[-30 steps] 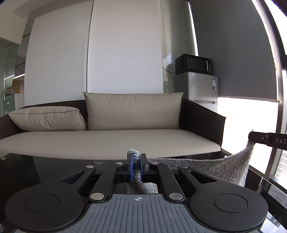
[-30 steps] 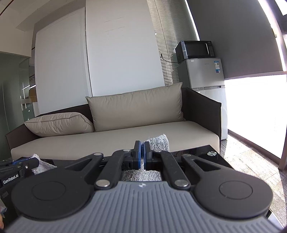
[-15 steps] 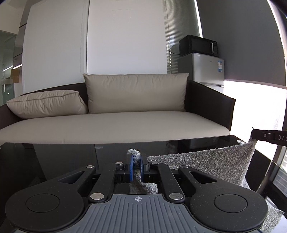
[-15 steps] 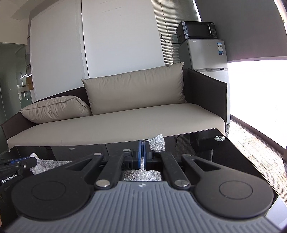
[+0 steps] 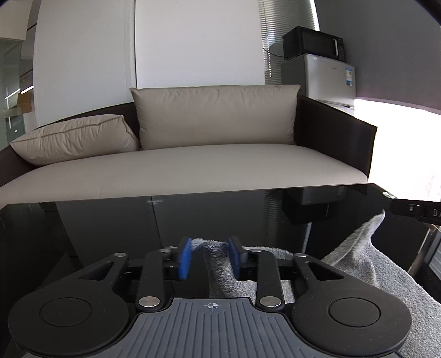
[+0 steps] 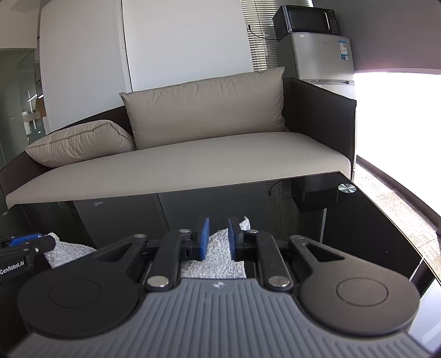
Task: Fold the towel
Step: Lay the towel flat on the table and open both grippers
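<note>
A grey terry towel (image 5: 366,264) lies on the black glass table (image 5: 220,214), spread to the right in the left wrist view. My left gripper (image 5: 209,254) is open, its blue pads apart with a towel corner lying loose between them. My right gripper (image 6: 218,238) is open too, and the towel (image 6: 217,258) lies flat between and under its pads. The other gripper's tip shows at the right edge of the left wrist view (image 5: 419,212) and at the left edge of the right wrist view (image 6: 24,242).
A beige sofa (image 5: 193,168) with two cushions stands just past the table's far edge. A small fridge (image 6: 317,57) with a microwave (image 6: 306,18) on top stands at the back right. A bright window is at the right. A round metal fitting (image 6: 346,188) marks the table's corner.
Both grippers came down to the table with the towel corners, then opened and let the towel go. The towel now lies on the glass instead of hanging between them.
</note>
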Demonstrator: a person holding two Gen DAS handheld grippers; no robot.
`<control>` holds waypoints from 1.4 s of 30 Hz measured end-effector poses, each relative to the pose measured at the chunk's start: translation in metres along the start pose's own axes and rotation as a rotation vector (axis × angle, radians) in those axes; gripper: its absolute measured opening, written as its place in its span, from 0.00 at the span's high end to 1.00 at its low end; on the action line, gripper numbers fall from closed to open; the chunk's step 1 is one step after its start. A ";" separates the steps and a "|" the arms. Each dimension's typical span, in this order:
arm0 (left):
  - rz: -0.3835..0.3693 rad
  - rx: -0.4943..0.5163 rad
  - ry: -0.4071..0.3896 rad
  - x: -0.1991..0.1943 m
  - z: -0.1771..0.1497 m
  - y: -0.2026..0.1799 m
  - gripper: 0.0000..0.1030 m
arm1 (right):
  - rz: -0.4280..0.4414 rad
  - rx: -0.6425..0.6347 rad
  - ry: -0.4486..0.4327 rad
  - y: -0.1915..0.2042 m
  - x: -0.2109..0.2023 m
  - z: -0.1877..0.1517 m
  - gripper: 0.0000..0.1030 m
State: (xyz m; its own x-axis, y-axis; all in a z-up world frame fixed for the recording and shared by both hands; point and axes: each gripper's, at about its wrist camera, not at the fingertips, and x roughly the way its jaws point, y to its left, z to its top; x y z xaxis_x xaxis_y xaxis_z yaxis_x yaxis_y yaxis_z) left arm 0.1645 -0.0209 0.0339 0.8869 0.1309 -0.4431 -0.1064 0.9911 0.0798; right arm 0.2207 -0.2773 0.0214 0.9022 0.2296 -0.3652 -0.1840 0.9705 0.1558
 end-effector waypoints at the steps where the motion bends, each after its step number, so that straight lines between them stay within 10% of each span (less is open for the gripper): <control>1: 0.003 -0.004 0.005 0.001 0.000 0.002 0.53 | -0.007 0.001 -0.005 -0.002 0.000 0.000 0.51; 24: -0.013 0.130 0.225 0.002 -0.036 0.014 0.45 | -0.096 -0.253 0.209 -0.002 0.011 -0.039 0.48; 42: 0.043 0.166 0.240 0.001 -0.043 0.013 0.43 | -0.209 -0.345 0.282 0.002 0.013 -0.052 0.45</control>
State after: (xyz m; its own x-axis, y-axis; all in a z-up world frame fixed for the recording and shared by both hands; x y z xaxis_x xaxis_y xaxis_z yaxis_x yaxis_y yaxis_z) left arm 0.1443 -0.0074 -0.0036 0.7492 0.1943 -0.6332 -0.0488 0.9696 0.2397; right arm 0.2117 -0.2689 -0.0310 0.8013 -0.0078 -0.5982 -0.1719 0.9548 -0.2427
